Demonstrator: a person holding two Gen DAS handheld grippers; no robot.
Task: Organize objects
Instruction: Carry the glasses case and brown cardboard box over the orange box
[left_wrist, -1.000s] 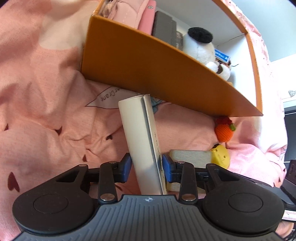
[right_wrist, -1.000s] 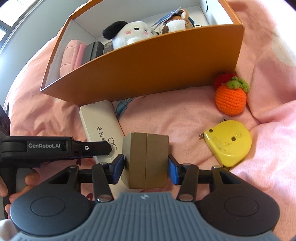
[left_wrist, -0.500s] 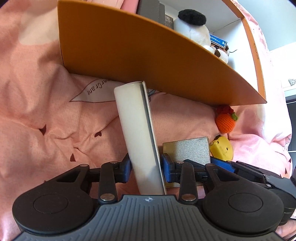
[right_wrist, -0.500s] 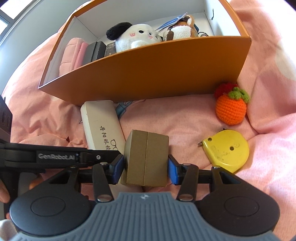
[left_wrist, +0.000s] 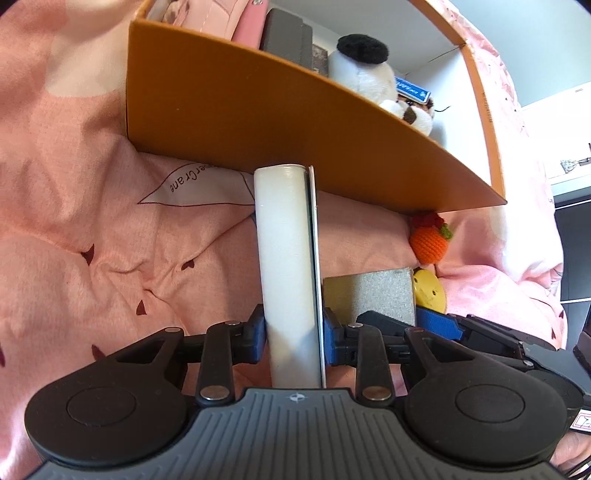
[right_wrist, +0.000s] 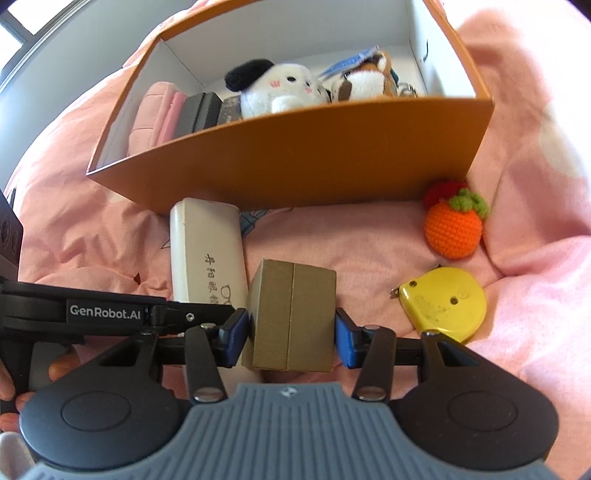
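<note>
Black claw (right_wrist: 291, 332), blue pads (right_wrist: 343, 341), grey ribbed base, "GenRobot.AI" lettering

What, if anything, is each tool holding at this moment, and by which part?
The left tool clamps the white glasses case across its near end. The right tool grips the brown box by its two opposite sides.

"GenRobot.AI" stands on the left tongs (right_wrist: 236, 325); the pink bedding (left_wrist: 74, 206) reads "erCrane".

Matt cardboard box (right_wrist: 303, 162), crocheted orange (right_wrist: 453, 230)
</note>
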